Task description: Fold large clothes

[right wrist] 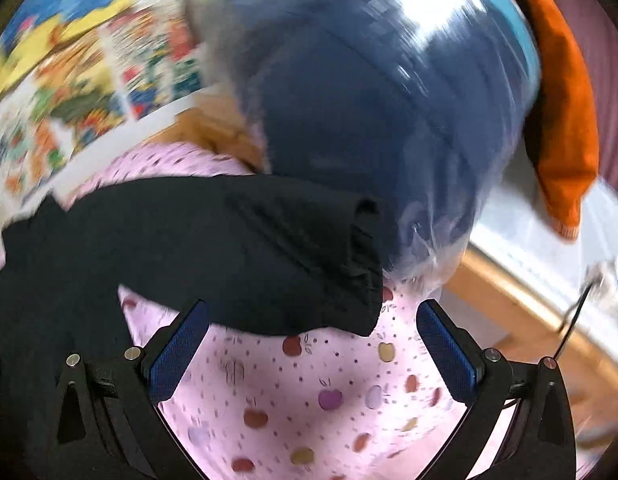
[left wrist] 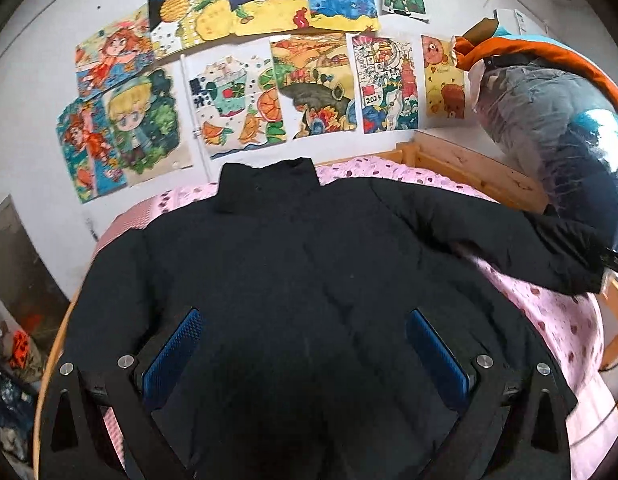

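Note:
A large black padded jacket (left wrist: 293, 264) lies spread flat on a pink apple-print bedsheet (left wrist: 557, 320), collar toward the wall. Its right sleeve (left wrist: 509, 240) stretches out to the right. My left gripper (left wrist: 305, 320) is open and hovers over the jacket's lower body, blue pads wide apart with nothing between them. In the right wrist view the sleeve (right wrist: 249, 252) lies across the sheet (right wrist: 309, 392) with its cuff (right wrist: 365, 268) at the centre. My right gripper (right wrist: 313, 316) is open just in front of the cuff, holding nothing. The right view is motion-blurred.
A big clear plastic bag of dark blue bedding (left wrist: 557, 136) stands at the bed's right end, touching the cuff (right wrist: 373, 120). An orange cloth (right wrist: 565, 128) hangs beside it. The wooden bed frame (left wrist: 469, 168) runs behind. Children's drawings (left wrist: 237, 80) cover the wall.

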`<control>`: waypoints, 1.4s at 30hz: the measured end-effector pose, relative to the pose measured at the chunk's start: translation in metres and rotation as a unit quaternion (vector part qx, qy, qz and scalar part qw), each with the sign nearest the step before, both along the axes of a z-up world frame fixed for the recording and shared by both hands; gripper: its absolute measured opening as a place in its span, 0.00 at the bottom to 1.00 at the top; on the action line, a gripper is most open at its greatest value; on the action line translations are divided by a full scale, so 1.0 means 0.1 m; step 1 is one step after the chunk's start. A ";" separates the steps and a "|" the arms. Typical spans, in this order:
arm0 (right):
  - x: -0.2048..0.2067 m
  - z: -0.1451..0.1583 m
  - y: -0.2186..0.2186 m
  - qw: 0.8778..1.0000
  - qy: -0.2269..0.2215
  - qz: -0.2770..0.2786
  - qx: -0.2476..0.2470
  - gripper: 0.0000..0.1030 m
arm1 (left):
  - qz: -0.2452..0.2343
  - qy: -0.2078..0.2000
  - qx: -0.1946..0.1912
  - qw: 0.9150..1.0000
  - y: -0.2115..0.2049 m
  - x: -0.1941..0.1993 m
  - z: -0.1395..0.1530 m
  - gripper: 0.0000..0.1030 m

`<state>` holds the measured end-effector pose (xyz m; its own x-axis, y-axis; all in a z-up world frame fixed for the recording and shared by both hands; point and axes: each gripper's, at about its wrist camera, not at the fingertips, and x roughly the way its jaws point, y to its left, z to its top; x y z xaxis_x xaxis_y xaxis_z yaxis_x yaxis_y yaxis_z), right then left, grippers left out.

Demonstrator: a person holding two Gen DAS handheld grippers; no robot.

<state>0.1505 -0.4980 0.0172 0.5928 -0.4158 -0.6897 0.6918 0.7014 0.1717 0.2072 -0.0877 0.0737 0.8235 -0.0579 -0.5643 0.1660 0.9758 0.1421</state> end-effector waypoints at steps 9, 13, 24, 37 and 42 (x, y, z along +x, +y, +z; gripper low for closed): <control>-0.08 -0.73 -0.44 0.995 -0.042 -0.018 0.087 0.99 | 0.002 0.058 0.016 0.998 -0.33 0.72 -0.29 1.00; 0.05 -0.92 -0.48 0.993 -0.047 -0.020 0.109 0.95 | -0.001 0.078 0.014 0.997 -0.51 1.01 -0.44 1.00; 0.26 -0.82 -0.37 0.990 -0.063 0.007 0.129 0.31 | -0.022 0.090 -0.031 0.995 -1.06 1.92 -0.75 1.00; 0.28 -0.03 0.10 0.978 -0.133 0.154 0.046 0.09 | -0.001 0.108 -0.053 0.993 -1.53 2.52 -1.12 1.00; 0.44 0.33 0.22 0.964 -0.170 0.203 0.005 0.08 | 0.007 0.146 -0.058 0.987 -1.68 2.72 -1.34 1.00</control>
<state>0.1944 -0.4763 0.0502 0.8979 -0.0970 -0.4294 0.2637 0.8996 0.3482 0.4788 -0.2555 -0.0598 0.6271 -0.1266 -0.7686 0.1705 0.9851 -0.0232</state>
